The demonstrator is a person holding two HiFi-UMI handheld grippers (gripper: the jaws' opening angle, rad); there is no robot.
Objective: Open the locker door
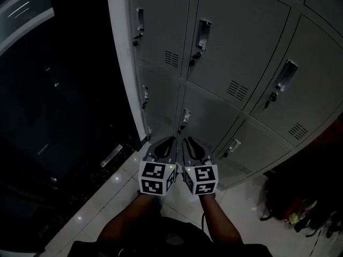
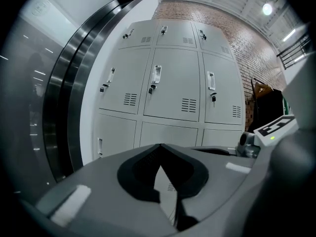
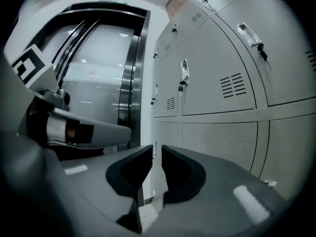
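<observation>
Dim room: white tiled floor (image 1: 102, 202) below, dark glossy panel (image 1: 53, 90) at left. Bank of grey metal lockers (image 1: 236, 42) ahead of me, every door I see closed. Lower-row grey locker door (image 1: 211, 116) just beyond both claws, its small latch handle (image 1: 185, 120) near tips, untouched. My left claw (image 1: 171, 141) clenched, empty. My right claw (image 1: 187, 141) parted by thin slit, nothing between.

A locker corner of a lobby — grey metal lockers (image 1: 241, 47) fill the upper right, floor tiles (image 1: 115, 194) lie lower left, and steel-framed glass doors (image 3: 98, 68) stand at the right gripper view's left.
</observation>
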